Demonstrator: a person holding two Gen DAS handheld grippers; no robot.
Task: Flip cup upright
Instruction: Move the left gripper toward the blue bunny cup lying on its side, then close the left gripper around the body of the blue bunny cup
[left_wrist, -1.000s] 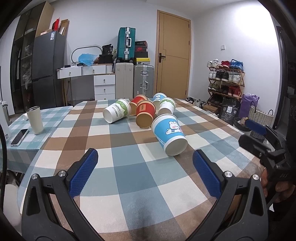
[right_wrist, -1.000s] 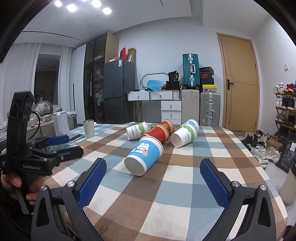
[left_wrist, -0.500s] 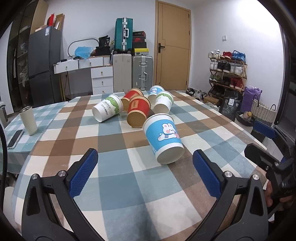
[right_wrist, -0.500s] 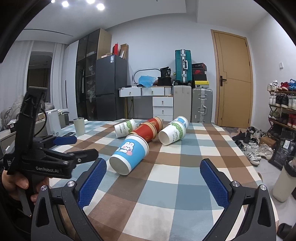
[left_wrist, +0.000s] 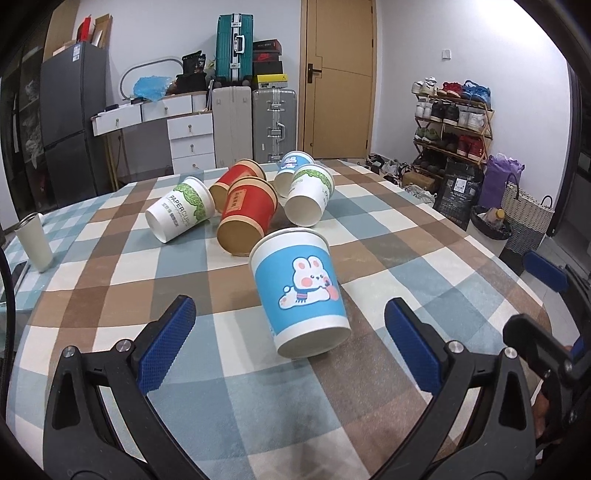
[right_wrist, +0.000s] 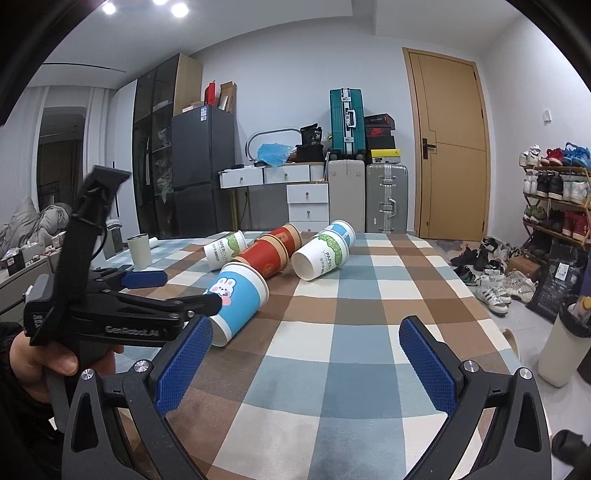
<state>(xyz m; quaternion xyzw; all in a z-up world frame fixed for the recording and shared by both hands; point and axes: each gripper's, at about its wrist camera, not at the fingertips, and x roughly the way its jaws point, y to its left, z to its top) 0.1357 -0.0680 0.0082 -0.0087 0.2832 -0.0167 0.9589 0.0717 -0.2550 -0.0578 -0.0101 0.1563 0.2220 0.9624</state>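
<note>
Blue pads, L gripper (left_wrist: 288, 345): spread wide, nothing held; low over table, the bunny cup just ahead of the gap btwn pads.
R gripper (right_wrist: 306, 363): also spread wide, nothing held; seen from the L cam at the far right table edge.
Checked tablecloth (left_wrist: 236, 398): blue/brown/cream squares, covers the whole table.
Bunny cup (left_wrist: 301, 293): blue-and-white paper cup w/ rabbit print, on its side, base toward L cam, rim pointing away. From the R cam, it lies left of centre, L gripper's finger crossing in front of it.
Red cups (left_wrist: 247, 218): two, on their sides, just behind the bunny cup.
Green-leaf cups (left_wrist: 181, 214): two white ones, on sides, either side of the reds.
Far blue cup (left_wrist: 291, 170): on side, behind right leaf cup.
Tumbler (left_wrist: 34, 242): upright, left table edge, well apart from the cups.
</note>
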